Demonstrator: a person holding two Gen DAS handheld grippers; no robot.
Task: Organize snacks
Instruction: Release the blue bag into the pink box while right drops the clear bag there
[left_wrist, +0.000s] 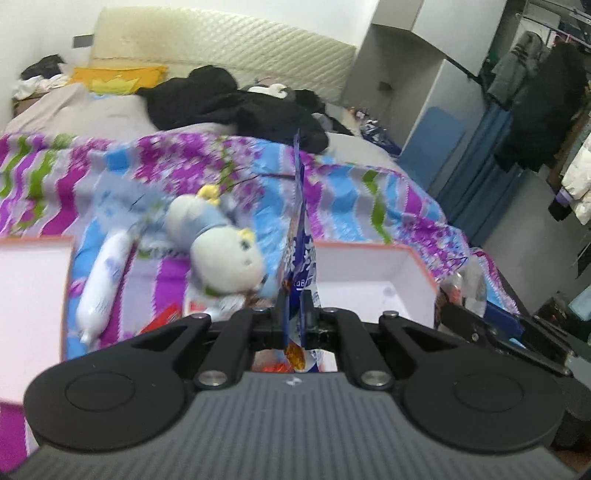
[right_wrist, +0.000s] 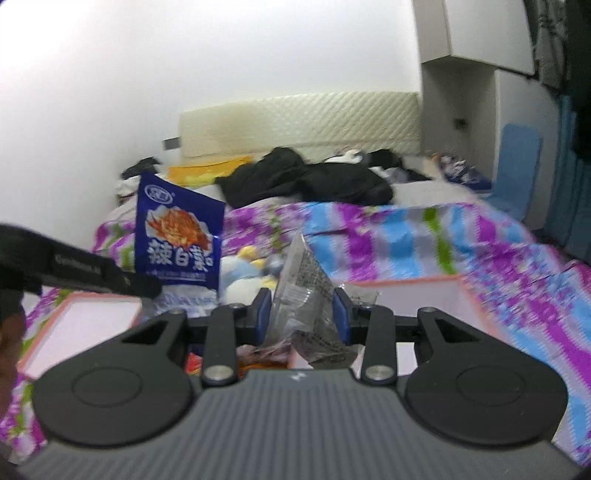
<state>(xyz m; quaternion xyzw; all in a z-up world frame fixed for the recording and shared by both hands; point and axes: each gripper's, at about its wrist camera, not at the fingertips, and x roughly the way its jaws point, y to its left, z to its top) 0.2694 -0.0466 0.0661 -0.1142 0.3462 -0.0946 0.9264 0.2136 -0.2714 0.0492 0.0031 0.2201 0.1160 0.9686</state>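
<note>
Snacks are up off the bed (left_wrist: 369, 206) in both grippers. Toward the bed's left side, the left gripper (left_wrist: 294, 314) is clenched on a blue packet (right_wrist: 177, 236), flat and glossy, printed with an orange dish and white characters. Beside it, the right gripper (right_wrist: 303, 314) grasps a crinkled clear wrapper (right_wrist: 306, 291) with fine black print, tilted upright above an open pink-rimmed box (right_wrist: 417, 282).

Black tongs (right_wrist: 303, 314) — ribbed grey housing, silver pivot screws (blue pads (right_wrist: 264, 306)).
</note>
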